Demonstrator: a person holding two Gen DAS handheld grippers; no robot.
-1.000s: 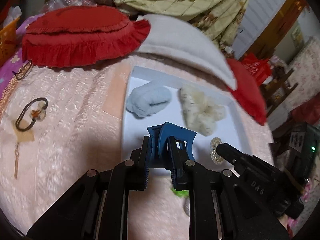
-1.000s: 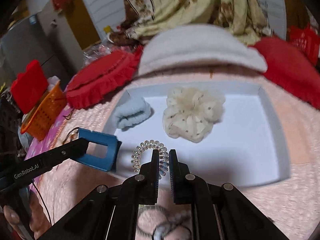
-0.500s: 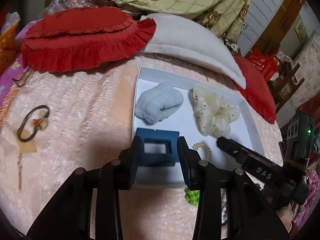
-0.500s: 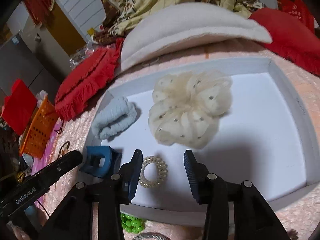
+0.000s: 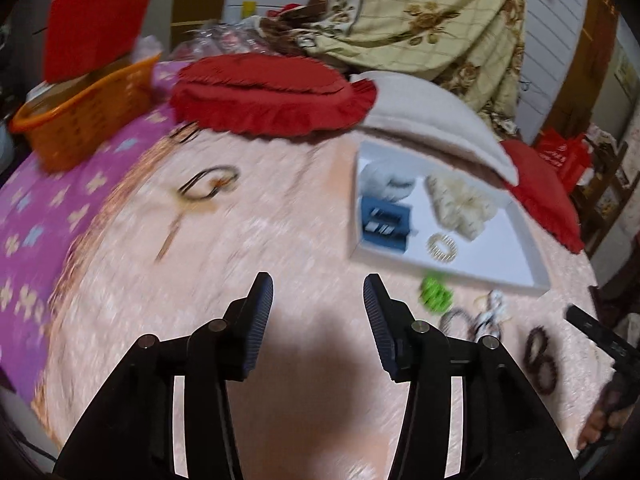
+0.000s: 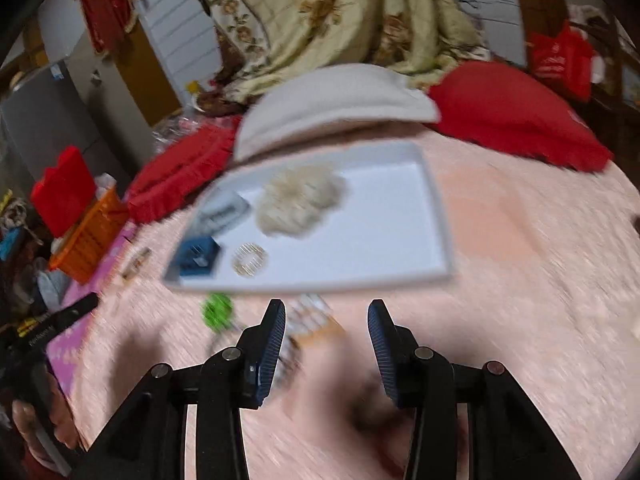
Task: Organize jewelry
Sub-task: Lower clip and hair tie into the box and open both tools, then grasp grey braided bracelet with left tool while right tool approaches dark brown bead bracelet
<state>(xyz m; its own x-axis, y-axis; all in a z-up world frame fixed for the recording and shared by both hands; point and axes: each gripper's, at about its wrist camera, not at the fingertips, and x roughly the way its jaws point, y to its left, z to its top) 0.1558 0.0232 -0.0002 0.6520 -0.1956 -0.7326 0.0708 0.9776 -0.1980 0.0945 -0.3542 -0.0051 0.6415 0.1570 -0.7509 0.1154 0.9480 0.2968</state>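
A white tray [image 5: 516, 268] [image 6: 400, 272] lies on the pink bedspread. In it are a blue hair claw [image 5: 385, 224] [image 6: 196, 258], a clear spiral hair tie [image 5: 442, 247] [image 6: 250, 259], a cream scrunchie [image 5: 460, 206] [image 6: 300, 200] and a pale blue scrunchie [image 5: 384, 180] [image 6: 220, 212]. My left gripper [image 5: 318, 320] is open and empty, back from the tray over bare bedspread. My right gripper [image 6: 327, 340] is open and empty, above small pieces in front of the tray. Both views are motion-blurred.
A green bead piece [image 5: 435, 295] [image 6: 217, 311], dark hair ties [image 5: 540, 356] and a white-and-gold piece [image 5: 490, 314] lie in front of the tray. A dark ring clip with pendant [image 5: 208, 188] lies left. Red cushions [image 5: 276, 96], a white pillow [image 6: 336, 100] and an orange basket [image 5: 84, 116] stand behind.
The left gripper let go of the blue claw in the tray and pulled back left. The right gripper left the spiral tie in the tray and pulled back. Both jaws opened wide.
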